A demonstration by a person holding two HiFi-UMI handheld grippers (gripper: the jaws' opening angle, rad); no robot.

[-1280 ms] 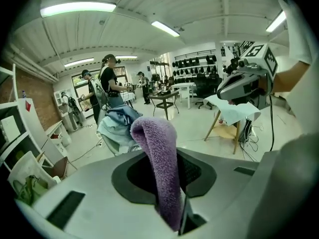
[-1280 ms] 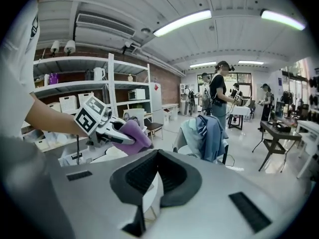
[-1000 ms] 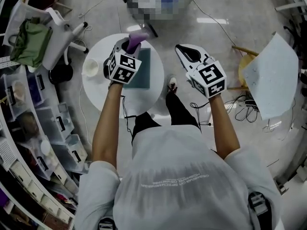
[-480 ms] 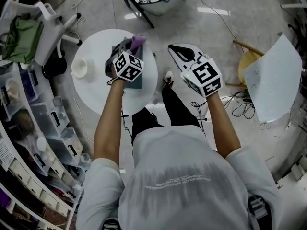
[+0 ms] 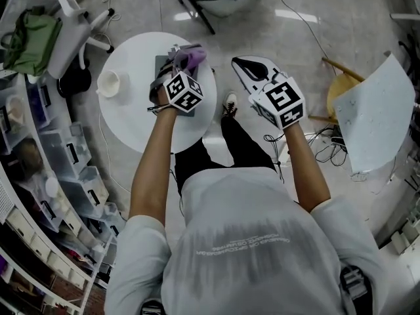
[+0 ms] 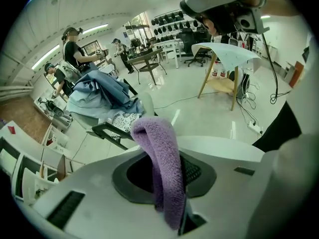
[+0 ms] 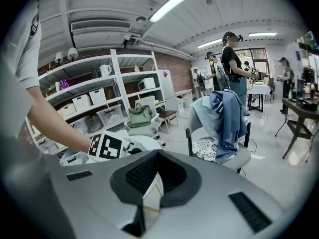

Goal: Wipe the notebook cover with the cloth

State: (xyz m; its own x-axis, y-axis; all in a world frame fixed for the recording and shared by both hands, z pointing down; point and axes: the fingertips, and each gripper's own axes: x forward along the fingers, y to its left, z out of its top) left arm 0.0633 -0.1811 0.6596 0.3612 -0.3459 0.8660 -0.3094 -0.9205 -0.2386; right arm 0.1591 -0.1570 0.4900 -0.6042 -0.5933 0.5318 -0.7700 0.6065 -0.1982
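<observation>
A dark teal notebook (image 5: 162, 71) lies on the round white table (image 5: 131, 120). My left gripper (image 5: 178, 62) is over the notebook's far right part, shut on a purple cloth (image 5: 192, 58) that hangs from its tips onto the cover. In the left gripper view the cloth (image 6: 158, 148) loops up between the closed jaws of the left gripper (image 6: 169, 185). My right gripper (image 5: 245, 64) hovers off the table's right edge, above the floor. In the right gripper view its jaws (image 7: 149, 183) meet with nothing held.
A white cup (image 5: 108, 83) stands on the table's left side. A chair draped with blue clothing (image 7: 224, 121) stands beyond the table. Shelves with bins (image 5: 39, 176) line the left. A tilted white board (image 5: 374, 120) and cables lie to the right.
My left gripper has carried the cloth to the right across the notebook cover, so the notebook now shows to its left. The right gripper has stayed about where it was.
</observation>
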